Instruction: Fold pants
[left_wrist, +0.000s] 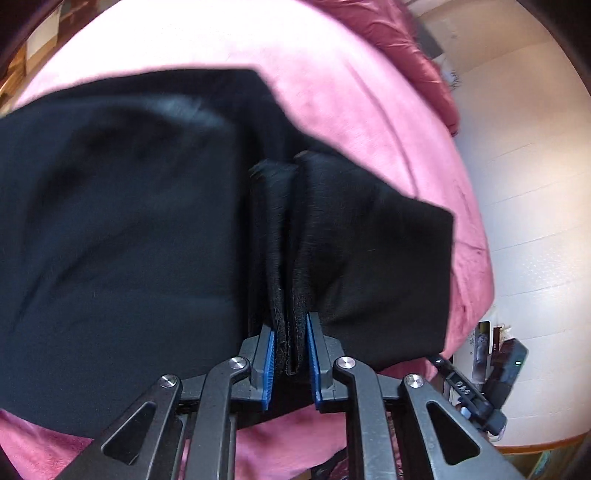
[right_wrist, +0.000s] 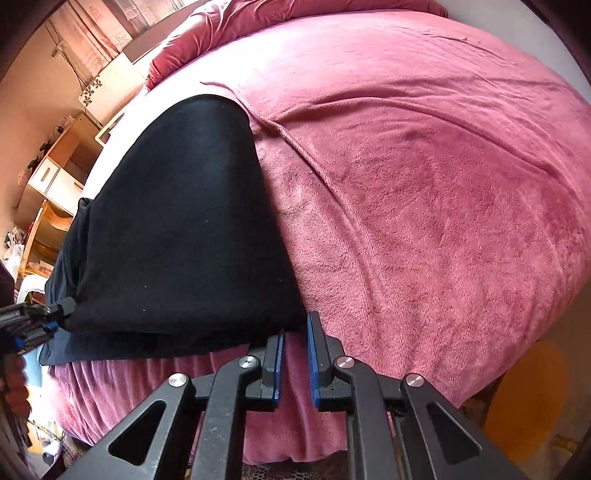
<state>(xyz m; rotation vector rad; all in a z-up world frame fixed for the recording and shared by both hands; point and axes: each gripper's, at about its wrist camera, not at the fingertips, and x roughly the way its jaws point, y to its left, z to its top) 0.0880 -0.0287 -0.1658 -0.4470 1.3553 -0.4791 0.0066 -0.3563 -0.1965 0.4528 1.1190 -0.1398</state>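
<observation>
Left tool (left_wrist: 291, 354) clamps black pants (right_wrist: 177, 236) hem; right tool (right_wrist: 295, 354) parted, empty; pants lengthwise away.

A bed (right_wrist: 424, 192) covered by a pink fleece blanket (right_wrist: 443, 240) carries black pants (right_wrist: 177, 229), folded, lying along its near edge; a darker red quilt (right_wrist: 229, 22) lies bunched at the far end.

Ahead and right of the right gripper (right_wrist: 295, 332) the pink fleece bedspread (right_wrist: 424, 203) lies open — only shallow creases. Left of it, the folded black fabric pants (right_wrist: 177, 229) block the way, the left gripper (right_wrist: 44, 314) beyond at their far corner.
</observation>
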